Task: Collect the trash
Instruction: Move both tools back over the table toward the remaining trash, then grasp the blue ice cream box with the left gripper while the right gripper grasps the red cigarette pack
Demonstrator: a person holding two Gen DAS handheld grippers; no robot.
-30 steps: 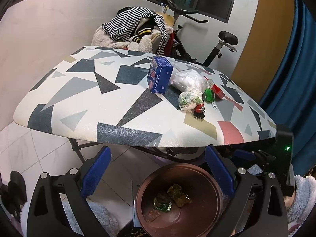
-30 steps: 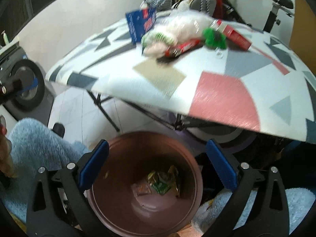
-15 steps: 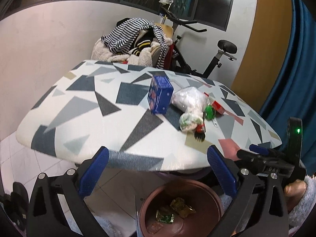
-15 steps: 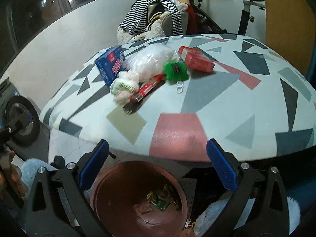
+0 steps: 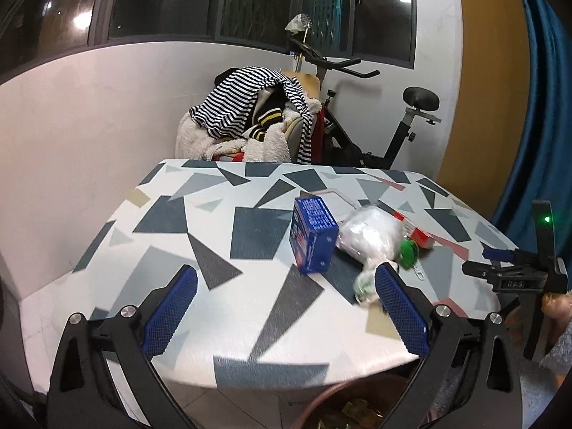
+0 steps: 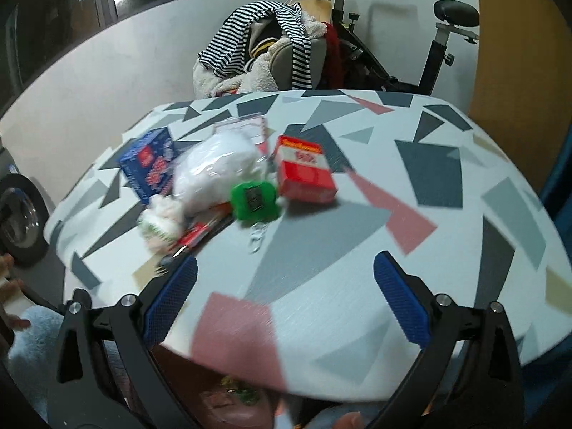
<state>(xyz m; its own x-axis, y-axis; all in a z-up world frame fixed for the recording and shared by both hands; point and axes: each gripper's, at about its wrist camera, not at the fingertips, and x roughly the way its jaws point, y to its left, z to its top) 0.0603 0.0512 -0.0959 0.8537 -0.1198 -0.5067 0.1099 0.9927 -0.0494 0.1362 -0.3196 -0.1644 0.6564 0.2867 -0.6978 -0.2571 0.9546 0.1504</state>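
Note:
A pile of items lies on the patterned table (image 5: 178, 236) (image 6: 429, 193): a blue box (image 5: 314, 239) (image 6: 148, 164), a clear plastic bag with white stuff (image 5: 371, 237) (image 6: 218, 171), a crumpled white-green wrapper (image 5: 364, 284) (image 6: 161, 220), a green round item (image 5: 407, 250) (image 6: 254, 200), a red-white box (image 5: 416, 234) (image 6: 304, 171) and a red wrapper strip (image 6: 195, 236). My left gripper (image 5: 286, 307) is open and empty over the table's near edge. My right gripper (image 6: 284, 304) is open and empty, short of the pile. The brown trash bin (image 5: 339, 407) sits below the table edge with wrappers inside.
A chair heaped with striped and fleece clothes (image 5: 250, 121) (image 6: 264, 43) stands behind the table, with an exercise bike (image 5: 393, 136) (image 6: 429, 43) beside it. A blue curtain (image 5: 536, 107) hangs at right. A wheel (image 6: 18, 214) stands at far left.
Both grippers have risen from over the trash bin up to table height and moved toward the pile. The bin has dropped to the bottom of both views.

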